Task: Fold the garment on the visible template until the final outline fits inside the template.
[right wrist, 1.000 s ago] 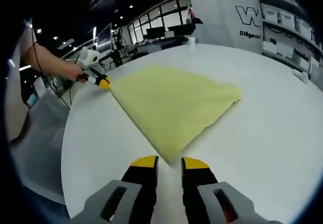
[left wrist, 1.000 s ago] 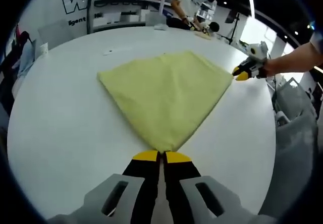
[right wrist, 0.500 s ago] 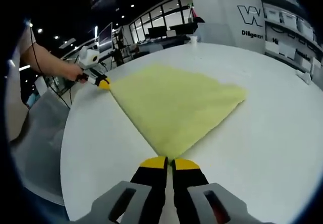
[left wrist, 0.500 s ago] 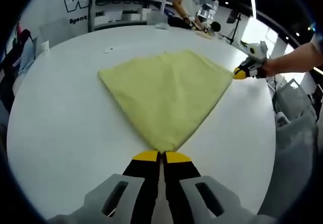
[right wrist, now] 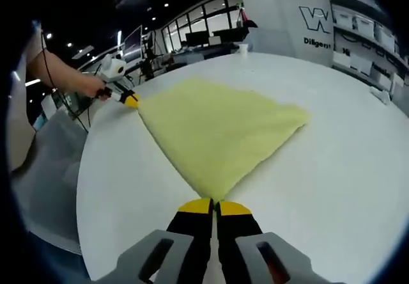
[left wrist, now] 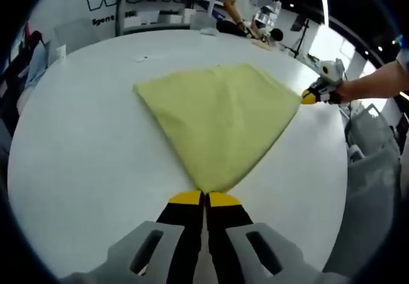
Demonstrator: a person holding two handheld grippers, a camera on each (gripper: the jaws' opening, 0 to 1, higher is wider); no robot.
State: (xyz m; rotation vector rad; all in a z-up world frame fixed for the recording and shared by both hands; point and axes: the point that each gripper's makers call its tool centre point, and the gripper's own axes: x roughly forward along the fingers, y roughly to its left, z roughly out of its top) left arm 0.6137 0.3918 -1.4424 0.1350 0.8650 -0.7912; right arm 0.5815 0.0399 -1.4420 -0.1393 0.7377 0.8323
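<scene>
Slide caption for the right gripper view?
Right claw shut on a yellow garment corner, left claw pinching another.

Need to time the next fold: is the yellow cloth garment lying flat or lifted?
Flat. The yellow cloth garment lies spread on the white round table, each gripper shut on a corner.

The left gripper view sits low over the table (left wrist: pixel 77 162), close behind one corner of the garment (left wrist: pixel 217 118), facing across it toward shelves (left wrist: pixel 160 2). The right gripper view sits just as near at another corner of the garment (right wrist: pixel 217 137), facing windows (right wrist: pixel 192 38). Both share the garment, the table, and each other's gripper at a far corner.
</scene>
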